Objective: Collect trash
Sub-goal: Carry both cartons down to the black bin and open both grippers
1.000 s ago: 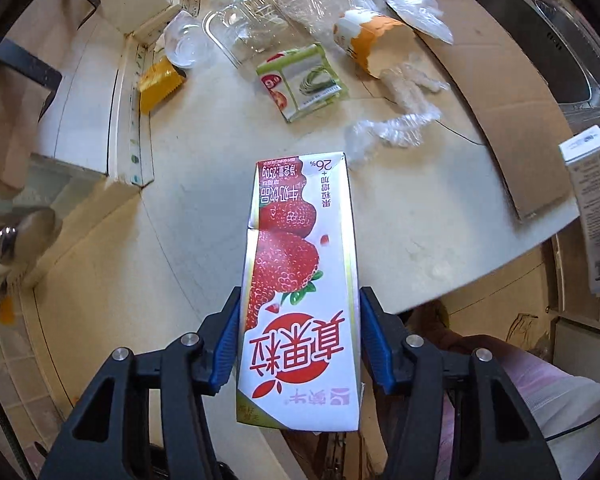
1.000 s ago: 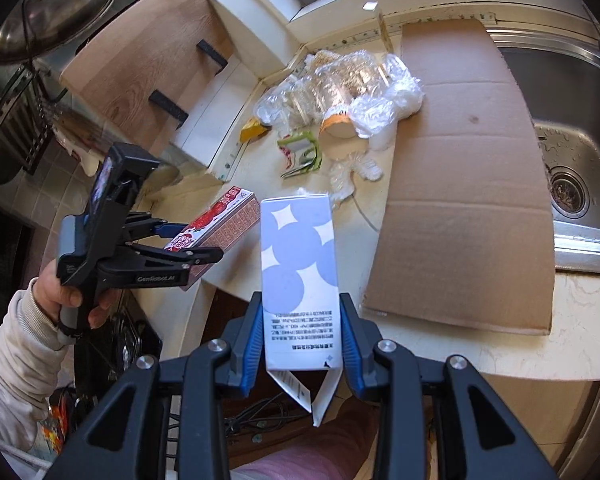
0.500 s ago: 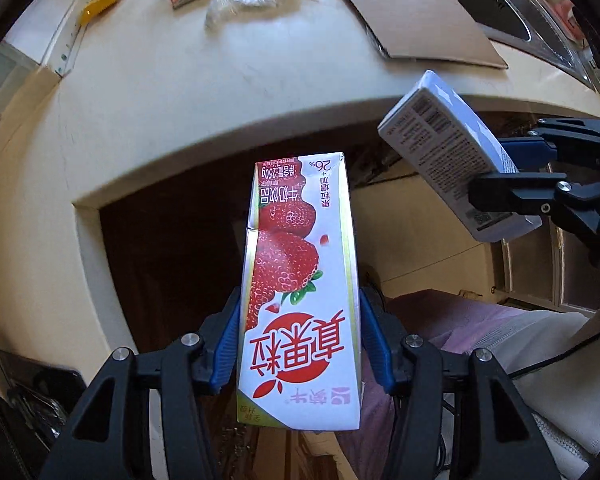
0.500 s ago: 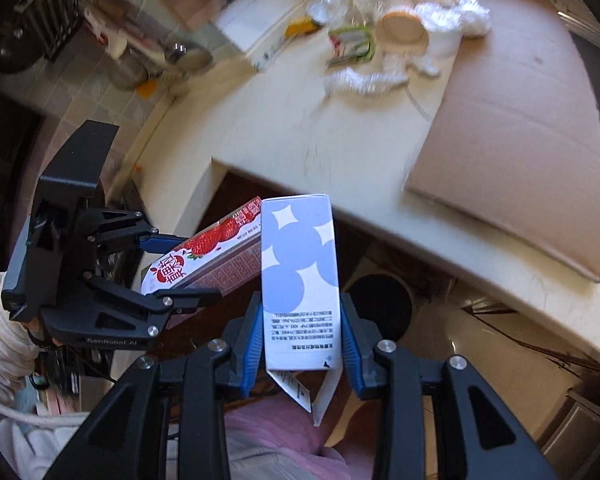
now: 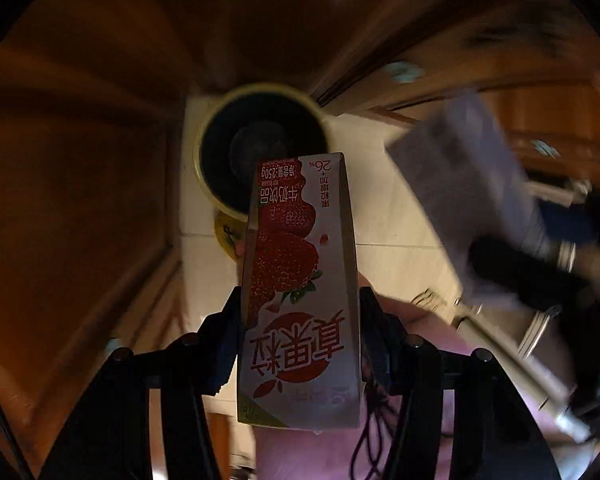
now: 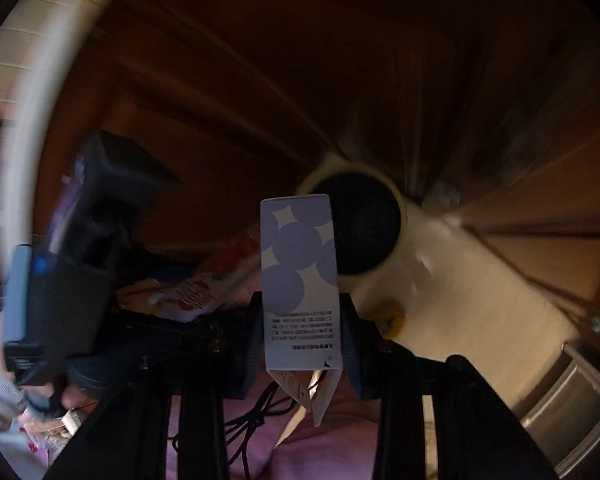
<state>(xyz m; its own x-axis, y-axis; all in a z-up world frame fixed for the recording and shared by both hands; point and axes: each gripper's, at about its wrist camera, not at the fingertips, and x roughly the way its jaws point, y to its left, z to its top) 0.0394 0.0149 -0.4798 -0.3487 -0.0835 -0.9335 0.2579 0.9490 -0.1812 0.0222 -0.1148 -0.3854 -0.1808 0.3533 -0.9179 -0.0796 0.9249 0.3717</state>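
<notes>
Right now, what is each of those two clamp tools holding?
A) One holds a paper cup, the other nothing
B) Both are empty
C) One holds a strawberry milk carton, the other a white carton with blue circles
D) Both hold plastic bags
C: the left gripper is clamped on the strawberry milk carton and the right gripper on the blue-circle carton, both above the dark round bin.

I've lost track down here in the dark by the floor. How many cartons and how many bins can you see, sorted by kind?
Drink cartons: 2, the strawberry carton and the blue-and-white carton, each held between one gripper's fingers.
Bins: 1, the round yellow-rimmed bin on the floor.
Total: 3
</notes>
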